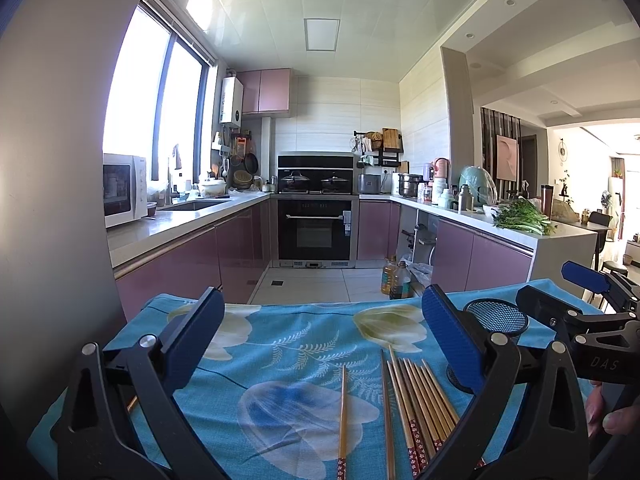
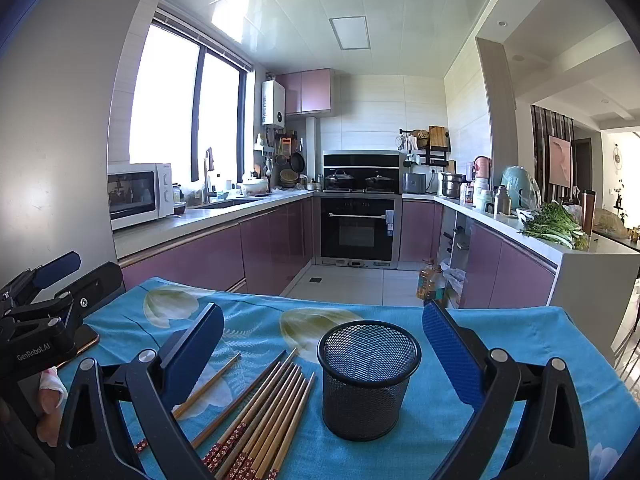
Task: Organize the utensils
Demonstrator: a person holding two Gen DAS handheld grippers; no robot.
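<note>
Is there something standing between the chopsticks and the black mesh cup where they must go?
Nothing visible does. The chopsticks lie flat on the blue cloth just beside the upright mesh cup, with only bare cloth between them. The cup's mouth is open. Both the right gripper and left gripper are open.

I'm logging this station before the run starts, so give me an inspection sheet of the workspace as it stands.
Surface: table under a blue floral cloth.
Job's things: chopsticks lie loose on the cloth, most bunched, one apart; mesh cup stands upright and empty beside them.
Clutter: a phone at the cloth's left edge.
Grippers: left gripper open over the chopsticks; right gripper open, the cup between its fingers, untouched.
Cables: nothing seen.
Surroundings: kitchen; microwave, oven, greens on the counter, oil bottles on the floor.
</note>
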